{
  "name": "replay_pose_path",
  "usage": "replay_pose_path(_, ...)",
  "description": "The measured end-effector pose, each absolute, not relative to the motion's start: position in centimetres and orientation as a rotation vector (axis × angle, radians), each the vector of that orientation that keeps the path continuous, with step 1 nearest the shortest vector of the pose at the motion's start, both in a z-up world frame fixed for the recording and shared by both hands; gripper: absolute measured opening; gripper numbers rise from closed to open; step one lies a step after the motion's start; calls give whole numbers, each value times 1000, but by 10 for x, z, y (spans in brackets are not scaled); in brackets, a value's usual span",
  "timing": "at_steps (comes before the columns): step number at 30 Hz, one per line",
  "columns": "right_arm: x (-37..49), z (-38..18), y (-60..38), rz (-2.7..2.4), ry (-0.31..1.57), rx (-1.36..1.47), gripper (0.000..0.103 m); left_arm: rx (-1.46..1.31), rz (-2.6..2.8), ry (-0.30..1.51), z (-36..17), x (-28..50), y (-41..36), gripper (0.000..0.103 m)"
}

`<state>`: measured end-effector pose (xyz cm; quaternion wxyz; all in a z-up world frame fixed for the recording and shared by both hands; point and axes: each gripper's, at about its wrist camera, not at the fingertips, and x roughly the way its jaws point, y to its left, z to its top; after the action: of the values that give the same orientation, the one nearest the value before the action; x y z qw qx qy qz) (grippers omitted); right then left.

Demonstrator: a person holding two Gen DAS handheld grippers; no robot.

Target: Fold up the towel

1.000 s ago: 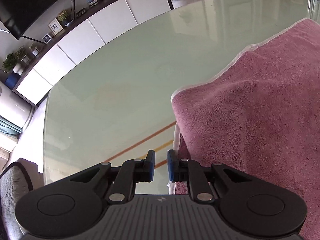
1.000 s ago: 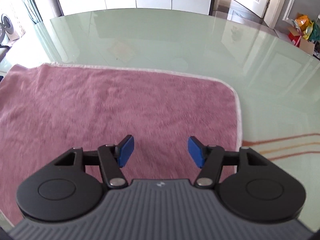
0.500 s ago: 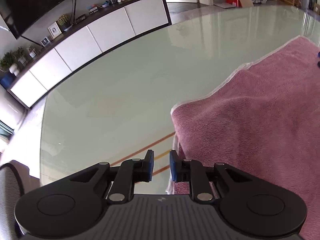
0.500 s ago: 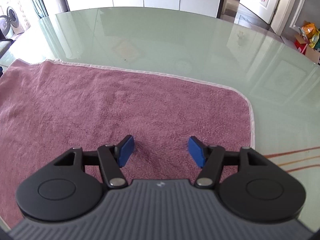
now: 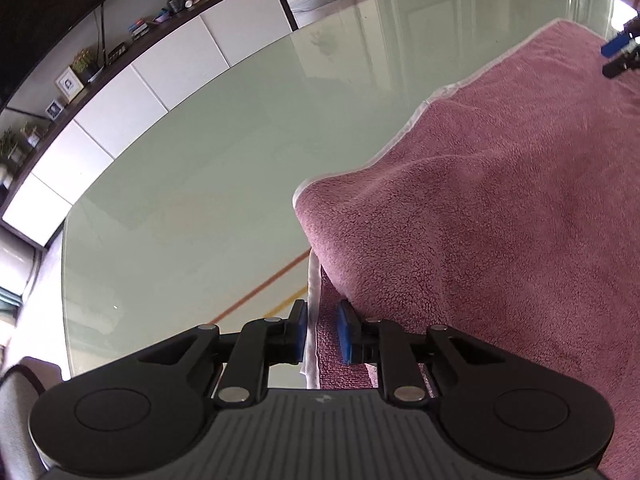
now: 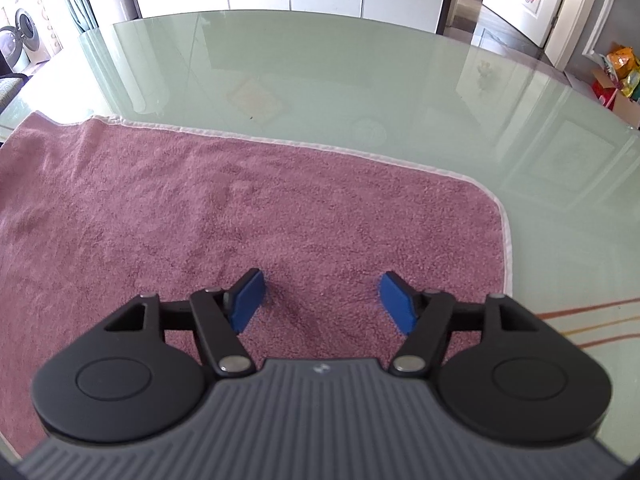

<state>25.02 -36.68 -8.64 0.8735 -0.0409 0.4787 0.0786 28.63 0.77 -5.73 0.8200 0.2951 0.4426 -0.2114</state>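
Note:
A pink towel (image 6: 248, 216) with a white hem lies on a glass table (image 6: 360, 80). In the left wrist view the towel (image 5: 500, 200) is raised at its near left corner. My left gripper (image 5: 322, 330) is shut on that corner's hem, which hangs between the blue pads. My right gripper (image 6: 320, 300) is open and empty, low over the towel near its right end. Its blue fingertip also shows at the far right of the left wrist view (image 5: 618, 46).
The glass table (image 5: 180, 200) extends left of the towel. White cabinets (image 5: 132, 92) with small ornaments line the wall beyond. A chair back (image 5: 16, 408) stands at the table's near left. Orange stripes (image 6: 592, 320) show through the glass at the right.
My left gripper has lifted the held corner a little and tilted. My right gripper has moved forward over the towel, still open.

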Motion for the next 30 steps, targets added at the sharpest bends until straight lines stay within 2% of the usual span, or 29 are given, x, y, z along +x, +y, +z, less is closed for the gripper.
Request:
replay_pose_path(2, 250, -87, -367, 164, 998, -84, 66, 595, -455, 951, -56, 287, 11, 16)
replay_pose_path(4, 249, -88, -367, 163, 996, -83, 67, 548, -459, 965, -55, 288, 14, 7)
replay_pose_path(6, 249, -88, -367, 162, 995, -82, 67, 536, -452, 965, -55, 287, 13, 6)
replay_pose_path(14, 249, -89, -365, 159, 998, -84, 66, 501, -311, 893, -47, 281, 32, 5)
replay_pose_path(30, 251, -90, -364, 129, 1010, -78, 70, 477, 60, 907, -36, 296, 92, 8)
